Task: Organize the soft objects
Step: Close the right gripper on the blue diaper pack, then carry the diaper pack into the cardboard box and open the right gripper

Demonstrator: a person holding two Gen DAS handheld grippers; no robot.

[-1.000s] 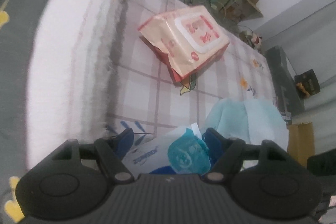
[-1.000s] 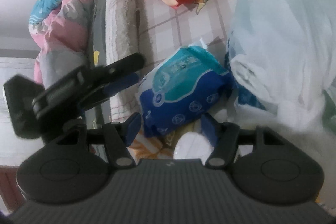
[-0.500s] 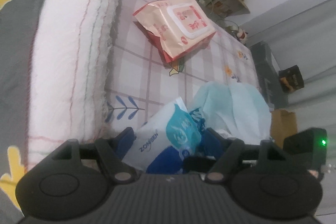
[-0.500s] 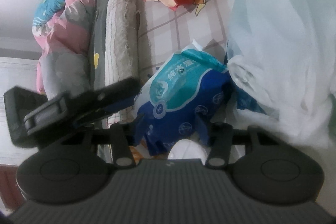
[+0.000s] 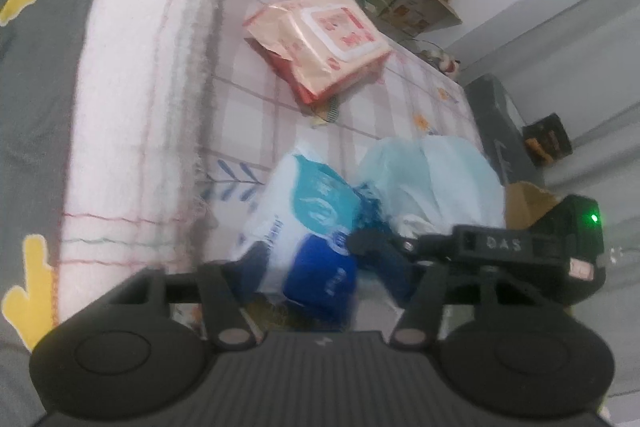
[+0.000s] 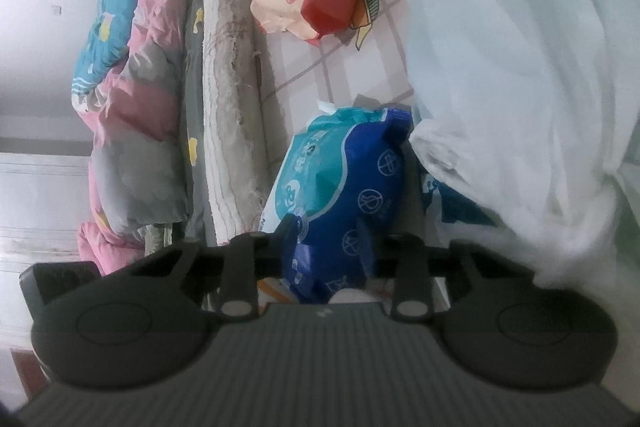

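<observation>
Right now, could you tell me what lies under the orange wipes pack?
The orange wipes pack rests on the checked bedsheet; a cartoon print peeks out beside it. Anything directly beneath is covered.

Your tongs are both matte black; the left tongs (image 5: 320, 267) have dark blue pads, and the right tongs (image 6: 328, 239) show a small green light from the other side. The pack (image 6: 340, 187) you've got is royal blue with white circle icons, plus a teal and white top. The other pack (image 5: 320, 39) is peach-orange with a white label and red ends. The bed sheet (image 5: 248, 115) is white with a pinkish-grey check and little blue leaf prints. The towel (image 5: 132, 87) is white with thin red stripes. The bag (image 6: 520, 47) is pale blue-white, and the quilt (image 6: 136, 87) is pink, grey and turquoise.
</observation>
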